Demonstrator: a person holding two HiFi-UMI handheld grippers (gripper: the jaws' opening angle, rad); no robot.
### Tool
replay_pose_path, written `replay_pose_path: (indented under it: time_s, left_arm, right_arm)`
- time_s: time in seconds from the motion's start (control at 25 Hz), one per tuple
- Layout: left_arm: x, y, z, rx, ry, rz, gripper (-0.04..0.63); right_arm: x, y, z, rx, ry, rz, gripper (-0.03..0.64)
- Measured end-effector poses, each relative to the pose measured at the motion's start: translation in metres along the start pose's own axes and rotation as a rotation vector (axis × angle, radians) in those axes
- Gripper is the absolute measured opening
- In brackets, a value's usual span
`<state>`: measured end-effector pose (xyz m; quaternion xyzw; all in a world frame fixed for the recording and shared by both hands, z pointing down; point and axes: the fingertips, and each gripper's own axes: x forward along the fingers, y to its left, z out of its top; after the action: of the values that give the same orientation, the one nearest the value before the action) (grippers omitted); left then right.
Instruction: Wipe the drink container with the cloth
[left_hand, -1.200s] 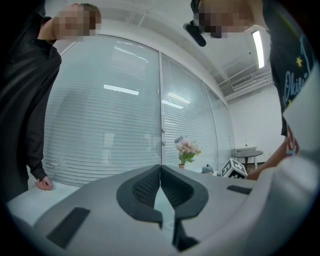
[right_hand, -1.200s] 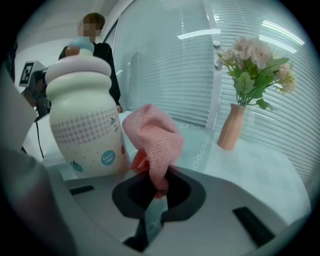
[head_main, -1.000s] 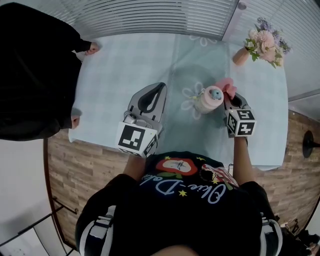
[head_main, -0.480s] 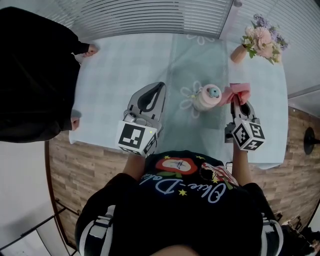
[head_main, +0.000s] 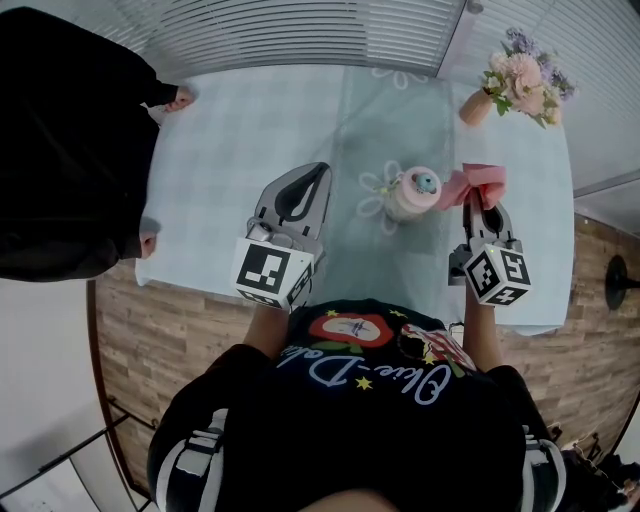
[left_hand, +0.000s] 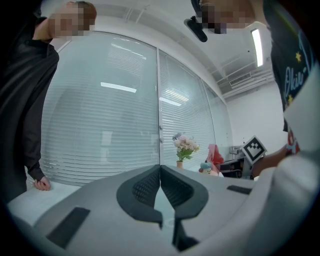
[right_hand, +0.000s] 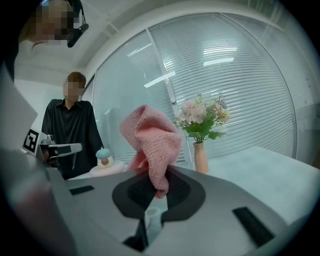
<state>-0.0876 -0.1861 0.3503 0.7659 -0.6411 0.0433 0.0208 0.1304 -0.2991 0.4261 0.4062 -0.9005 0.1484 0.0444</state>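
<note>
A small pale pink drink container (head_main: 412, 195) with a blue knob on its lid stands on the light tablecloth; it also shows in the right gripper view (right_hand: 105, 165) and far off in the left gripper view (left_hand: 206, 169). My right gripper (head_main: 478, 198) is shut on a pink knitted cloth (head_main: 474, 184) (right_hand: 152, 142), held just right of the container and apart from it. My left gripper (head_main: 298, 196) hangs left of the container, jaws shut with nothing between them (left_hand: 160, 176).
A vase of pink flowers (head_main: 522, 85) stands at the table's far right corner. A person in black (head_main: 70, 150) stands at the left edge, a hand (head_main: 183, 97) on the table. The table's near edge (head_main: 330, 290) lies close to my body.
My right gripper has drawn the pink cloth away from the container, moving right and slightly back. The left gripper has stayed put.
</note>
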Motion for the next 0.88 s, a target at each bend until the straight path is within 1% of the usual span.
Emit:
replay_pose_path:
  time_s: [0.88]
  left_arm:
    - [-0.0007,-0.0010,-0.0025,0.001,0.007,0.007,0.005]
  right_arm:
    - [-0.0010,0.0026,0.0031,-0.027,0.003,0.011,0.012]
